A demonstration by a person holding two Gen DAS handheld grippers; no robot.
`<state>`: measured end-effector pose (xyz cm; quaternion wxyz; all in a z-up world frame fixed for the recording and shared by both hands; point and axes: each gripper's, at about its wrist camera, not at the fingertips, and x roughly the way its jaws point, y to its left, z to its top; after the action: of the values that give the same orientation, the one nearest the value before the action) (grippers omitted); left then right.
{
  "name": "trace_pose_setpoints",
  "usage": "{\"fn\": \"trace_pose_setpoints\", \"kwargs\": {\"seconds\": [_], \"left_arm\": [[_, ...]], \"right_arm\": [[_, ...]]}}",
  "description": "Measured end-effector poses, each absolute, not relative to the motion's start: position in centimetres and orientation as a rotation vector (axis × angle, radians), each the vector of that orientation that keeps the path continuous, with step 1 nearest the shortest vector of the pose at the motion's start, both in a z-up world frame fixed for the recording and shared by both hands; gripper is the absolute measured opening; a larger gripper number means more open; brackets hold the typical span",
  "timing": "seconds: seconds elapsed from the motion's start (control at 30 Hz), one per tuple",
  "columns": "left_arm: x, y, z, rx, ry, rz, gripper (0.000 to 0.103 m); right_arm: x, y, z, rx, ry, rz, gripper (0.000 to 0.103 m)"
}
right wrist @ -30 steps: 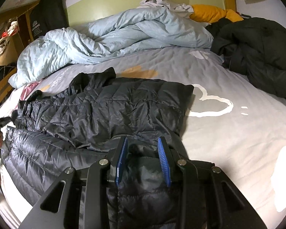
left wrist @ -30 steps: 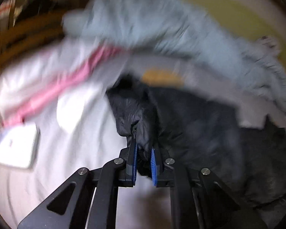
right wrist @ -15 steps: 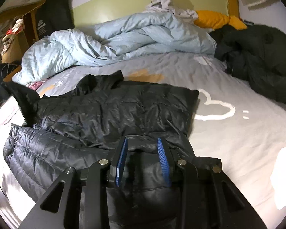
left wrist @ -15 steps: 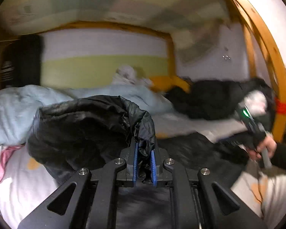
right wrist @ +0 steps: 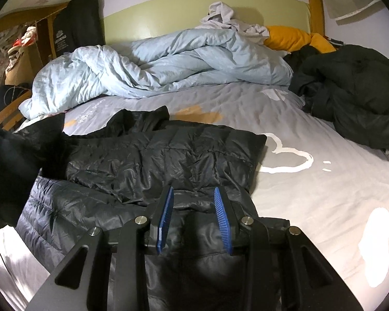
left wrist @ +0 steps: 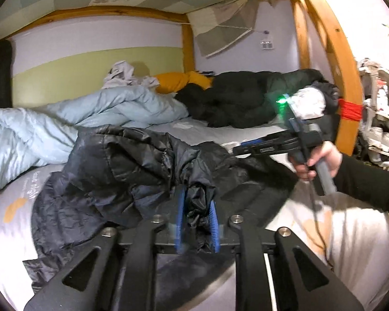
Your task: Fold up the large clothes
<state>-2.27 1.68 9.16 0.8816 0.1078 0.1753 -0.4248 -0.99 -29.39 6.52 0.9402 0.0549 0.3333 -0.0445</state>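
A black puffer jacket (right wrist: pixel 163 160) lies spread on the grey bedsheet (right wrist: pixel 311 207). In the left wrist view one side of the jacket (left wrist: pixel 132 160) is folded over on top of itself. My left gripper (left wrist: pixel 196 217) sits low over it and its jaws are opening. A crumpled bunch of black fabric still hangs loosely between its blue pads (left wrist: pixel 180 212). My right gripper (right wrist: pixel 194 215) stands open just above the jacket's near hem, pinching nothing. The left wrist view also shows the right gripper (left wrist: pixel 237 150) at the right, held level by a hand (left wrist: pixel 316 158).
A light blue duvet (right wrist: pixel 168 59) is heaped along the back. A dark coat (right wrist: pixel 355 90) lies at the right, by an orange pillow (right wrist: pixel 293 39) and a pale garment (right wrist: pixel 225 18). A wooden bunk post (left wrist: pixel 342 59) rises at the right.
My left gripper swung across and up with the jacket's side, laying it over the rest of the jacket, and its pads have parted. The right gripper has hardly moved.
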Motion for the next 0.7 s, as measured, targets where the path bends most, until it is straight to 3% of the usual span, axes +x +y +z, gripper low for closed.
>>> {"fn": "trace_pose_setpoints", "kwargs": {"seconds": [0.03, 0.07, 0.2, 0.43, 0.47, 0.57, 0.7], "left_arm": [[-1.8, 1.8, 9.0, 0.24, 0.361, -0.842, 0.046], [-1.5, 1.2, 8.5, 0.253, 0.351, -0.799, 0.057], [0.1, 2.3, 8.4, 0.259, 0.377, -0.681, 0.059], [0.3, 6.2, 9.3, 0.177, 0.382, -0.554, 0.07], [0.3, 6.8, 9.2, 0.172, 0.385, -0.536, 0.07], [1.1, 8.1, 8.6, 0.158, 0.407, -0.467, 0.07], [2.8, 9.4, 7.8, 0.111, 0.447, -0.404, 0.07]], "right_arm": [[-1.1, -29.2, 6.6, 0.105, 0.675, -0.089, 0.035], [-1.1, -29.1, 6.7, 0.099, 0.672, -0.088, 0.035], [-1.5, -28.0, 7.2, 0.048, 0.653, -0.081, 0.035], [-3.6, -23.8, 10.1, 0.004, 0.574, -0.001, 0.035], [-4.1, -22.9, 10.6, -0.003, 0.559, 0.026, 0.036], [-5.8, -19.6, 11.7, -0.068, 0.51, 0.093, 0.058], [-6.8, -15.1, 11.4, -0.201, 0.508, 0.164, 0.058]]}}
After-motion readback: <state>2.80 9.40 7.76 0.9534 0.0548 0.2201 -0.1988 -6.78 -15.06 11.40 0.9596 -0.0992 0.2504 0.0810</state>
